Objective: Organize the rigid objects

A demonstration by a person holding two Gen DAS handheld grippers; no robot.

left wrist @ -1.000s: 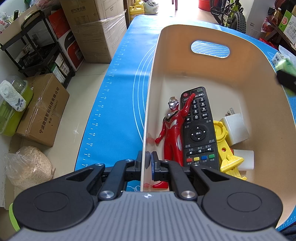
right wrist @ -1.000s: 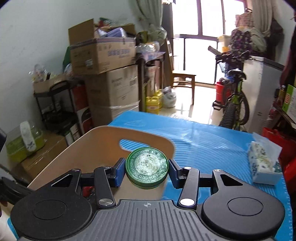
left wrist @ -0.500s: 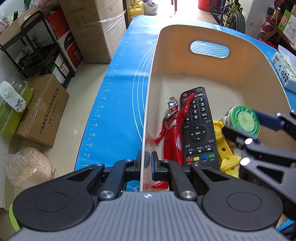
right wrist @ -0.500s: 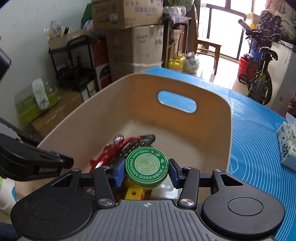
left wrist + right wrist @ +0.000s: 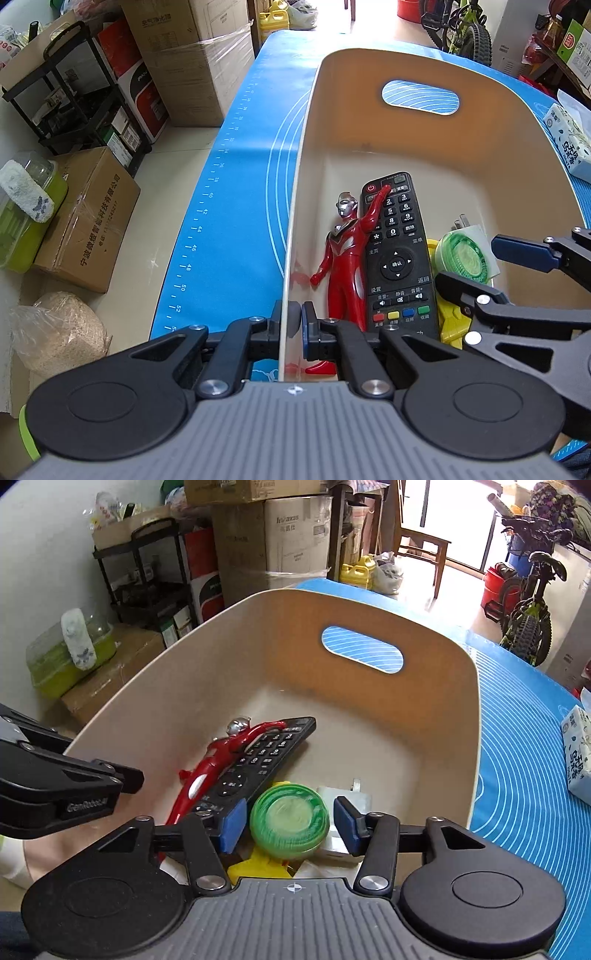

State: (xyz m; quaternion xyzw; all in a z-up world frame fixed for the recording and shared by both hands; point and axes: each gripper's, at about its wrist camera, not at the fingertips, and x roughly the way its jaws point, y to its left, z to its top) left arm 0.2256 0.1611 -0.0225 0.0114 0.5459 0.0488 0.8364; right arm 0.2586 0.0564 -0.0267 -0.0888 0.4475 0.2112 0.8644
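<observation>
Left gripper (image 5: 298, 322) clamped on bin (image 5: 295, 206) wall, lower centre, steadying it. Right gripper (image 5: 290, 823) spread wide, empty; green tin (image 5: 289, 820) blurred between pads, apparently dropping onto toys.

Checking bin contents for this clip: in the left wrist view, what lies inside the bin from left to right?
Red hero figure → black remote control → green ointment tin, blurred, between the open right hand-held gripper pads.
</observation>
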